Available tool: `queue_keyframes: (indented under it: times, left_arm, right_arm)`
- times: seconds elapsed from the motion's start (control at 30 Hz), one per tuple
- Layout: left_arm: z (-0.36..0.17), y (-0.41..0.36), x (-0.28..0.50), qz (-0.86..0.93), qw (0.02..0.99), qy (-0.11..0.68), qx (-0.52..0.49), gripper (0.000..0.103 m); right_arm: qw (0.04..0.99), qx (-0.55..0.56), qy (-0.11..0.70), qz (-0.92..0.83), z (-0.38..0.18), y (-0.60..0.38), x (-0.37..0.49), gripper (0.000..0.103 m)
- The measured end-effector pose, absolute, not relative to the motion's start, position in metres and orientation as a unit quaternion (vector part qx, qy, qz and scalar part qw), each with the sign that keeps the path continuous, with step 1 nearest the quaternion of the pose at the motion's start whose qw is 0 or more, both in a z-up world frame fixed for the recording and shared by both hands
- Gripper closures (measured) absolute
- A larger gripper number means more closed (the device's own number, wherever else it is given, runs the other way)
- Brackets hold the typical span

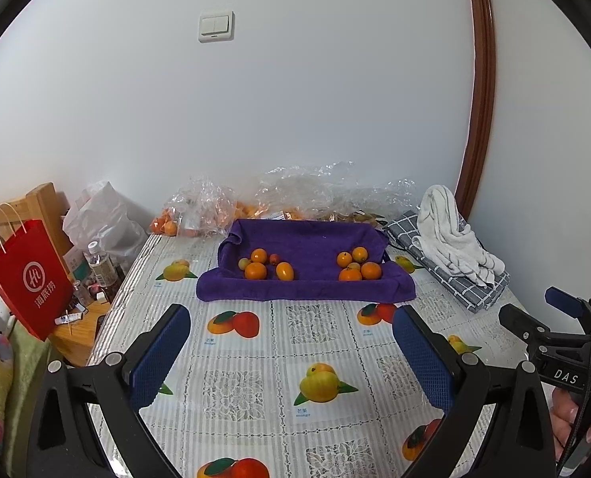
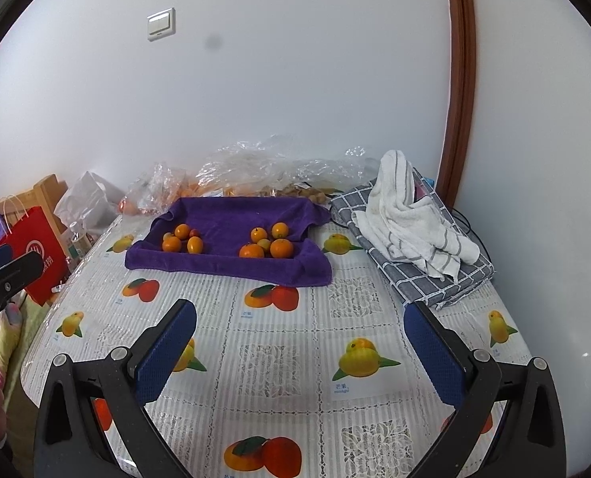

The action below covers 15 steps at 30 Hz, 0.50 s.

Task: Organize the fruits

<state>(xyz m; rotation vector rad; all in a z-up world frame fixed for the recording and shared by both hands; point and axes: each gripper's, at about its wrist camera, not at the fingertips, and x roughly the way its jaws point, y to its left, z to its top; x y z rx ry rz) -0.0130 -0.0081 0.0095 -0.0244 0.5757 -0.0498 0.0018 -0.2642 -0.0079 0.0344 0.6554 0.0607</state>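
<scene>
While the table with its fruit-printed plastic cloth lies bare before me, the purple towel-lined tray at its far side holds two small clusters of orange and yellowish fruits, one left and one right. Sorting seems partly done, though I cannot tell the rule. My left gripper and right gripper both hang spread wide, holding nothing, well short of the tray.

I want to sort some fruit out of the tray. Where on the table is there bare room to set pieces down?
The tablecloth is bare between the purple towel tray and both open grippers, the left gripper and right gripper. The tray's middle, between its two fruit clusters, is free. It is crowded behind with plastic bags, and right with folded towels.
</scene>
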Motion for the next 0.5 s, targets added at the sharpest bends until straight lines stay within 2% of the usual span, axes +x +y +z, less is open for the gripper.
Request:
queue_keyframes:
  times: [0.5]
  left_arm:
    - [0.0095, -0.0144, -0.0157, -0.024, 0.959, 0.283, -0.01, 0.001]
  right_arm:
    - [0.946, 0.017, 0.322, 0.026, -0.0078, -0.27, 0.0002, 0.001]
